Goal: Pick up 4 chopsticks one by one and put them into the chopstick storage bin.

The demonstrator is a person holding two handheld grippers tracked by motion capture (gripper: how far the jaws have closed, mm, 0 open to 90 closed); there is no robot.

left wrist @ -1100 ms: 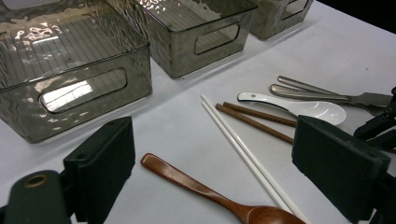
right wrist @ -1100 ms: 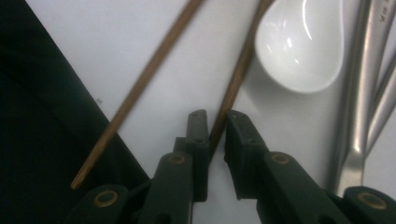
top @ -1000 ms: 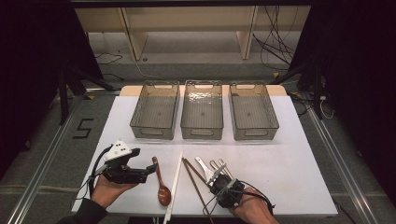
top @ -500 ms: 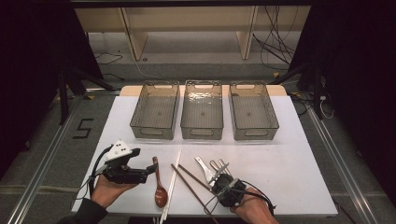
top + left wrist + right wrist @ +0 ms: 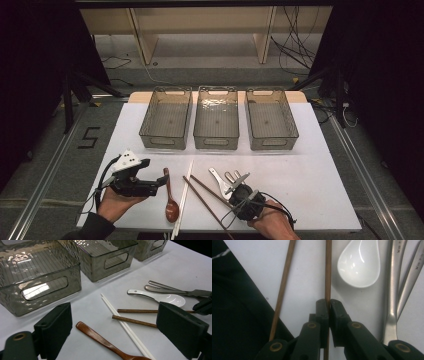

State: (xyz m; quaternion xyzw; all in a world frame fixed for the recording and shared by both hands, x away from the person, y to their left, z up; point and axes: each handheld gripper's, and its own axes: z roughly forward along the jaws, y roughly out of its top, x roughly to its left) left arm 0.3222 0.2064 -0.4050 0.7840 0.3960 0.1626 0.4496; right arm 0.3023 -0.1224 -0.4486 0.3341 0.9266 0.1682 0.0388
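Note:
My right gripper [image 5: 328,302] is shut on one brown chopstick [image 5: 328,270], low over the white table near its front edge [image 5: 235,199]. The second brown chopstick [image 5: 285,272] lies loose to its left. A white ceramic spoon [image 5: 217,177] and metal cutlery [image 5: 237,178] lie just beyond. My left gripper [image 5: 162,181] is open, its jaws wide apart [image 5: 116,315] with nothing between them. It faces a wooden spoon [image 5: 100,338] and a pair of white chopsticks [image 5: 120,320].
Three clear grey bins [image 5: 216,120] stand side by side across the middle of the table, all with nothing in them. The white table top [image 5: 320,190] has bare room at the right. The front edge runs close under both hands.
The brown chopsticks have shifted and spread apart by the right gripper, which moved slightly to the right. The left gripper has stayed put.

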